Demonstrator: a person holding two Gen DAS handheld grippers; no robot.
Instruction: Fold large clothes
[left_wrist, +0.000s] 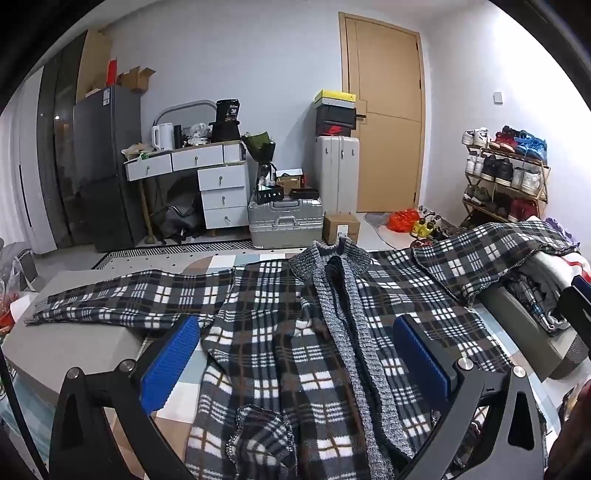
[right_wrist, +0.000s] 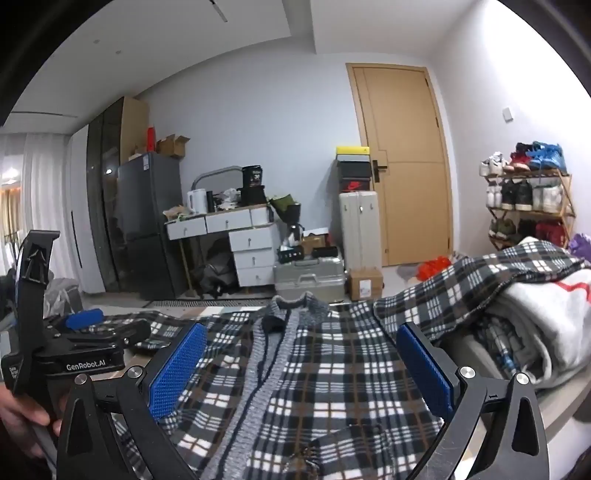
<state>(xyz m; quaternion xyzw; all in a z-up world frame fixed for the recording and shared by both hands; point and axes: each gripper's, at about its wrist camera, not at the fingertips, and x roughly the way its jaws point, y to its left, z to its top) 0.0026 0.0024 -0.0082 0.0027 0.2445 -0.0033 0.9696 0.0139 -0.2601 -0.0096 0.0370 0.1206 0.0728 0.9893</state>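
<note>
**Plaid cardigan spread flat, no fold begun**

The plaid cardigan (left_wrist: 280, 332) lies face up on the low table (left_wrist: 74, 343), collar away from me, its grey knit placket (left_wrist: 343, 314) running straight down the middle. I take the placket as my landmark. Left of it, one sleeve (left_wrist: 122, 299) stretches out flat along the table's far side. Right of it, the other sleeve (left_wrist: 491, 254) climbs up and drapes over a pile of other clothes (right_wrist: 532, 332) at the table's end. A patch pocket (left_wrist: 262, 432) sits near the hem, left of the placket.

My left gripper (left_wrist: 295, 354) hovers over the body of the garment, fingers spread wide to either side of the placket, nothing between them. My right gripper (right_wrist: 301, 365) hangs likewise over the cloth, a little right of the placket, also released and empty. In the right wrist view the left tool shows at the frame's edge with a hand (right_wrist: 22, 410) around its handle.

Judgement: this is the very start, garment laid out, first fold not yet made. The next move likely calls for a sleeve brought in across the placket. The right sleeve looks the awkward one: it has to be lifted clear of the pile without dragging those clothes along. A pinch near the cuff and another near the shoulder seam should keep the fleece from bunching.
</note>
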